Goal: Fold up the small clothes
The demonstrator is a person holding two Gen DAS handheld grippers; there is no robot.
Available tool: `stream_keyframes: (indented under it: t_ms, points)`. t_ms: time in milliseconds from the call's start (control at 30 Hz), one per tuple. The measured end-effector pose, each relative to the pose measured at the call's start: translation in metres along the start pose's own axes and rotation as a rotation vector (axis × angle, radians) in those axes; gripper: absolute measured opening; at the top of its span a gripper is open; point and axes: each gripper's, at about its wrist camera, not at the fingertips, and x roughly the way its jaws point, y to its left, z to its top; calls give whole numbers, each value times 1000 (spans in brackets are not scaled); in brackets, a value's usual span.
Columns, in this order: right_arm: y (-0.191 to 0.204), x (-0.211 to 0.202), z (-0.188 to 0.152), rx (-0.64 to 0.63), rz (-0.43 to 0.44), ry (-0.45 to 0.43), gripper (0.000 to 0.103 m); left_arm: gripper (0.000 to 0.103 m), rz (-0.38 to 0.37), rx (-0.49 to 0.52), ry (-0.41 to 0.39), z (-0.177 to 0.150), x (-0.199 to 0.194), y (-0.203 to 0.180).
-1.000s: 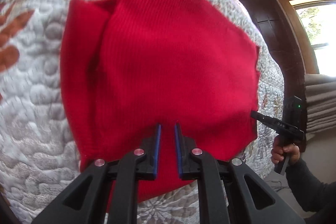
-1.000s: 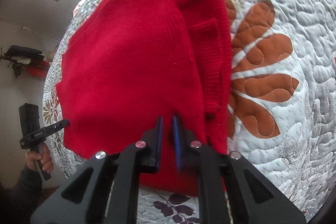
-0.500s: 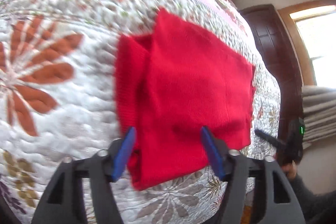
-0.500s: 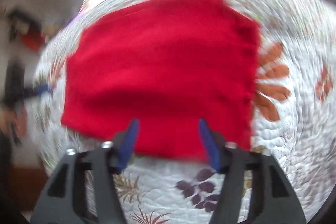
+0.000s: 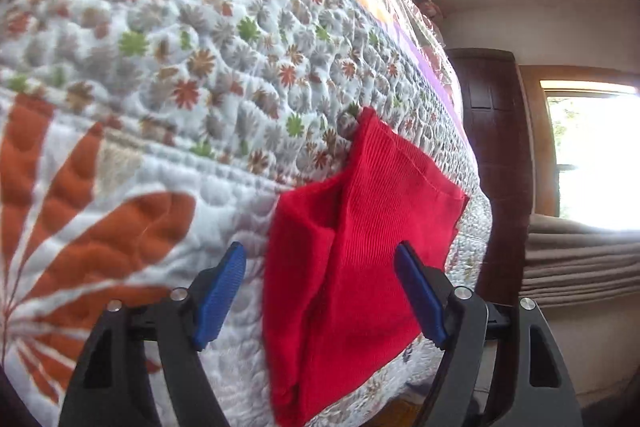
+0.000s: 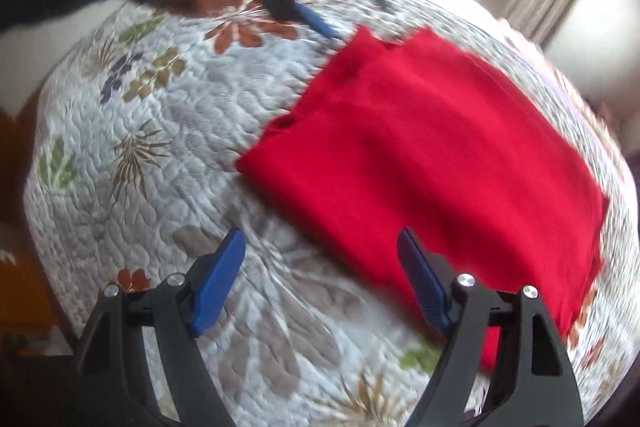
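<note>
I see red garment folded flat on quilt. Left gripper, right gripper: jaws wide, empty, above garment.

Both my tongs let go: a second ago each was pinched on the red garment, now the left tongs and right tongs are spread wide and pulled back. Garment lies folded on the bed quilt, smaller in both views. Left tongs now in the right view, top, blurred.
</note>
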Motion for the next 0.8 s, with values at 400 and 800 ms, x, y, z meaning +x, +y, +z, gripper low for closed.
stream_keyframes:
  t_ms: [400,800]
  points:
    - [35,51,19,10,-12,27,78,78,-20,64,88,25,36,-12]
    - [29,82,31,-8,-63,-2,78,50,-73,93,113,36,67,-28]
